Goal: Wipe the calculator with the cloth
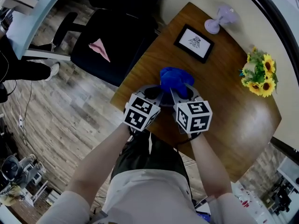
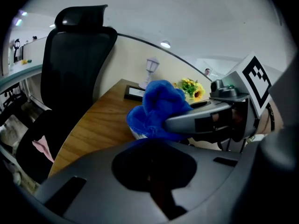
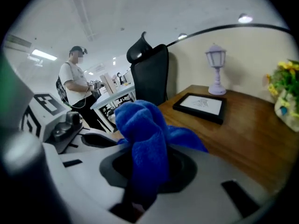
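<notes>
Nearest the person, the left gripper point(image 1: 150, 93) and the right gripper point(image 1: 180, 95) are being held side by side over the near edge of the wooden table point(image 1: 233, 118), their marker cubes almost touching. A blue cloth point(image 1: 175, 78) is being pinched between the right gripper's jaws, with its bunched end being carried out in front of both grippers above the tabletop. The hollow around the left gripper's jaws is being shown only as a dark patch, so it cannot be told whether they are spread or pressed together. A pale ribbed edge point(image 2: 134, 133) is being covered by the cloth, and it cannot be told whether this belongs to the calculator. Farther along the table, a black picture frame point(image 1: 194, 43) is being seen lying flat, with a small lilac lantern lamp point(image 1: 219, 20) beyond it and a bunch of sunflowers point(image 1: 259, 73) toward the right edge. A black office chair point(image 1: 117, 41) is being seen past the table's left side.
</notes>
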